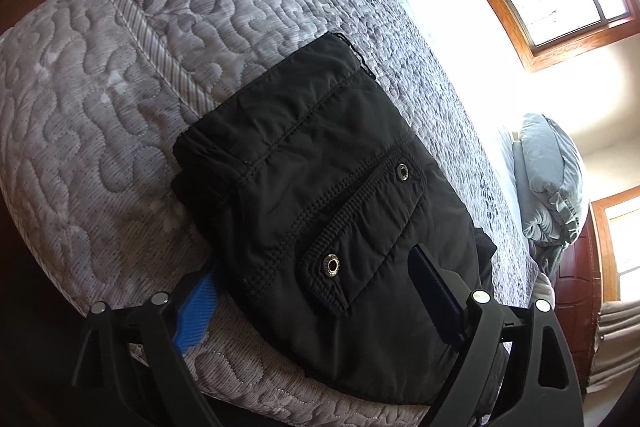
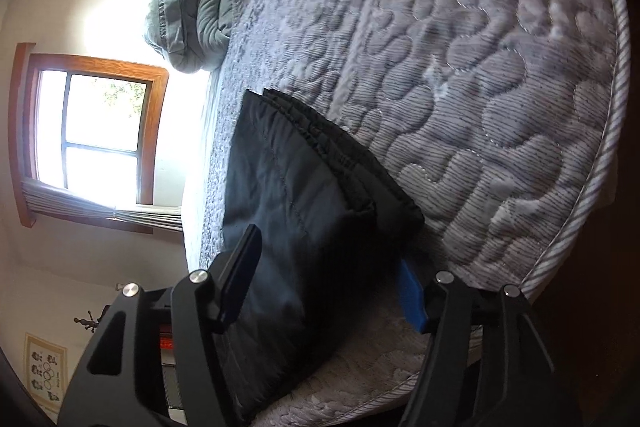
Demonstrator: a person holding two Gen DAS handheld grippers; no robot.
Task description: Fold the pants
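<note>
Two grippers apart, nothing clamped | L gripper (image 1: 320, 291) straddles folded black pants (image 1: 320, 195) w/ jaws wide | R gripper (image 2: 328, 275) same, pants btwn pads | pants on bed (image 1: 100, 107)

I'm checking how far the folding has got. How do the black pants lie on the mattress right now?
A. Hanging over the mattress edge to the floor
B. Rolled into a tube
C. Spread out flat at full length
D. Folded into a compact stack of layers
D: the black pants sit as a compact rectangle on the quilted mattress, pocket flap and snaps on top, and the right wrist view shows several stacked layer edges along one side.
</note>
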